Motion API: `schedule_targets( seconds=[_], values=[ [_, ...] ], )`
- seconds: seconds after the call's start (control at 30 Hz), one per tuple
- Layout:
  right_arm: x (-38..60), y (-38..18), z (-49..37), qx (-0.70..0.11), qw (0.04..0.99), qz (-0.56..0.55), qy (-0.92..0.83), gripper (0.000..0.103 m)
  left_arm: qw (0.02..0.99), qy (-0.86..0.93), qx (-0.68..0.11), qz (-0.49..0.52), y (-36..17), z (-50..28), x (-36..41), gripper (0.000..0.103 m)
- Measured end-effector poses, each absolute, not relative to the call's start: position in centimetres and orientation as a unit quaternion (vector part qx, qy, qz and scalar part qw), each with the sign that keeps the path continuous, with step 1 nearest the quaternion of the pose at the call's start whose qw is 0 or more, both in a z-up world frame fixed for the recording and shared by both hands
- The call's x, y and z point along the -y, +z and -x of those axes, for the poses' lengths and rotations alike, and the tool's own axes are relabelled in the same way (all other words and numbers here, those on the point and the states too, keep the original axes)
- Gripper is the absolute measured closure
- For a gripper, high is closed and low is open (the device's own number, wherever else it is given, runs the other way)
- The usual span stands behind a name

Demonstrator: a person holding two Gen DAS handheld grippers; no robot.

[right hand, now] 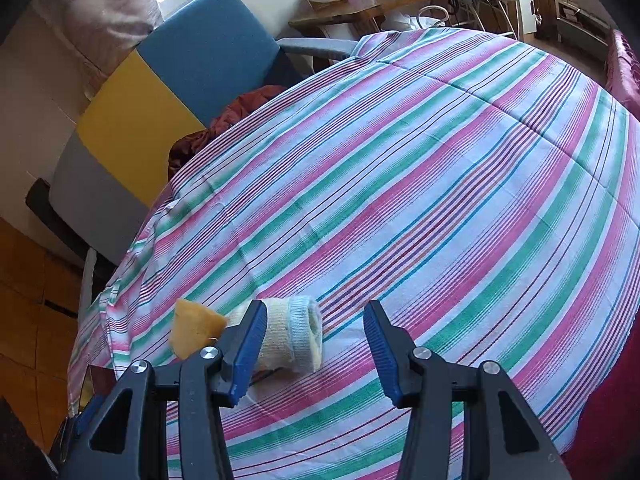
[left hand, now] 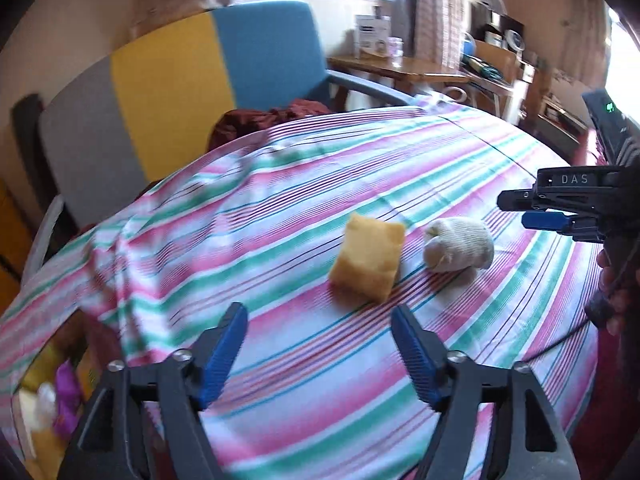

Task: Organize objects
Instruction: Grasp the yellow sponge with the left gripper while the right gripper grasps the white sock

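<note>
A yellow sponge [left hand: 368, 258] and a rolled cream sock [left hand: 460, 250] lie side by side on the striped cloth [left hand: 360, 160]. My left gripper [left hand: 320, 328] is open and empty, just short of the sponge. My right gripper [right hand: 316, 328] is open and empty, with the sock [right hand: 296, 340] behind its left finger [right hand: 248, 352] and the sponge [right hand: 192, 328] further left. The right gripper also shows at the right edge of the left wrist view [left hand: 520, 210], right of the sock.
A chair [left hand: 180, 80] in blue, yellow and grey stands behind the table with a dark red cloth [left hand: 272, 118] on its seat. A box of coloured items [left hand: 52, 392] sits low at the left. A wooden table with boxes [left hand: 400, 66] stands at the back.
</note>
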State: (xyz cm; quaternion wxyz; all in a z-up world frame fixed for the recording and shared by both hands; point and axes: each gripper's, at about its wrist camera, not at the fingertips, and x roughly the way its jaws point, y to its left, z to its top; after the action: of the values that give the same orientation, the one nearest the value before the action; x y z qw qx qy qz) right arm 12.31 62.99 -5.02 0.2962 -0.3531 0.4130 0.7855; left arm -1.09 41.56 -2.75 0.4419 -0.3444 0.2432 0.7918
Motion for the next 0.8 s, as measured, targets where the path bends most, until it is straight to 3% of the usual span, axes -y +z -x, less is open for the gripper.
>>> schedule_targets(
  seconds=[0.43,0.47,0.5,0.53,0.8],
  values=[
    [-63.3,-6.0,-11.9,-0.432,0.273,0.369,0.776,0.05,0.487,0.736,-0.348,0.316,-7.8,2.5,-50.8,0.019],
    [-63.3,-6.1,-11.8,-0.432,0.274,0.37,0.776,0.05,0.49,0.734,-0.345,0.32,-8.0,2.9,-51.0,0.023],
    [-63.4,-6.2,-11.8,-0.432,0.273,0.371,0.775,0.05,0.494,0.73,-0.339,0.33,-8.2,3.2,-51.0,0.041],
    [-63.4,-6.3,-11.8,-0.432,0.274,0.372,0.774,0.05,0.505,0.718,-0.322,0.355,-8.5,3.6,-51.0,0.049],
    [-63.1,-6.5,-11.1,-0.423,0.264,0.384,0.777,0.05,0.467,0.749,-0.246,0.4,-8.0,2.6,-44.9,0.05]
  ],
)
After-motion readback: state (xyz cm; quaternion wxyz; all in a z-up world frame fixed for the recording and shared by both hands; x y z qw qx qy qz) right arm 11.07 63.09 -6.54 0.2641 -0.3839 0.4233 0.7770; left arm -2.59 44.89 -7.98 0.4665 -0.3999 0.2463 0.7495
